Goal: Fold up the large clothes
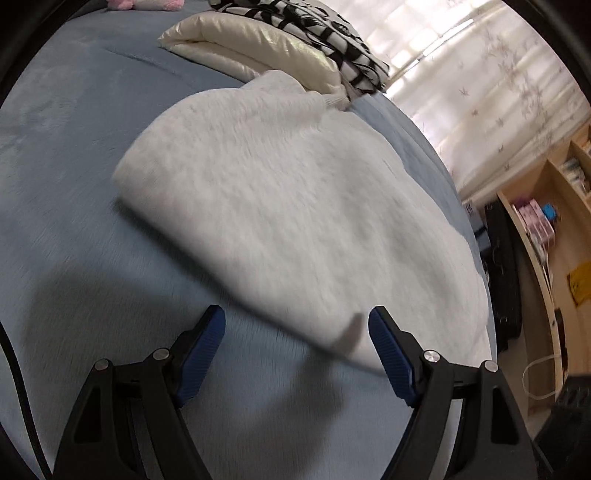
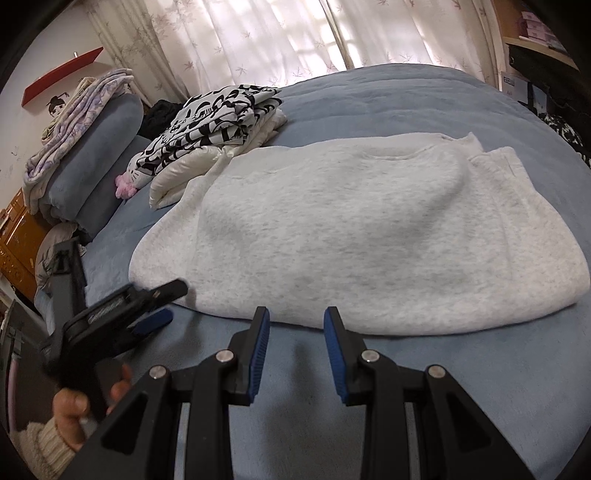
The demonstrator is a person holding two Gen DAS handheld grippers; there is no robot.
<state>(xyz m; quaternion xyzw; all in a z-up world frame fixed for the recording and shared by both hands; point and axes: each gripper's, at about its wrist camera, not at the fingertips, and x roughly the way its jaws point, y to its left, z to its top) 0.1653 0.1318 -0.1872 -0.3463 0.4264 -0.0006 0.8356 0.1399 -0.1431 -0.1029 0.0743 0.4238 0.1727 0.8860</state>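
Left wrist view: the left gripper is hovering just short of the near hem of the grey sweatshirt, which is lying partly folded on the blue bedspread. Its jaws are standing wide apart with nothing between them; only the hem corner is lying near the right pad. Beyond the sweatshirt, a cream padded garment and a black-and-white patterned garment are sitting stacked, touching its far end.

Right wrist view: the right gripper is pointing at the near edge of the sweatshirt, jaws parted narrowly and empty. The left gripper is appearing at the sweatshirt's near left corner, held by a hand.

Risk, as judged: a pinch at the hem is liable to catch only the top layer, or the bedspread beneath, so the fold opens. Uneven lifting would skew the sweatshirt toward the stacked garments.
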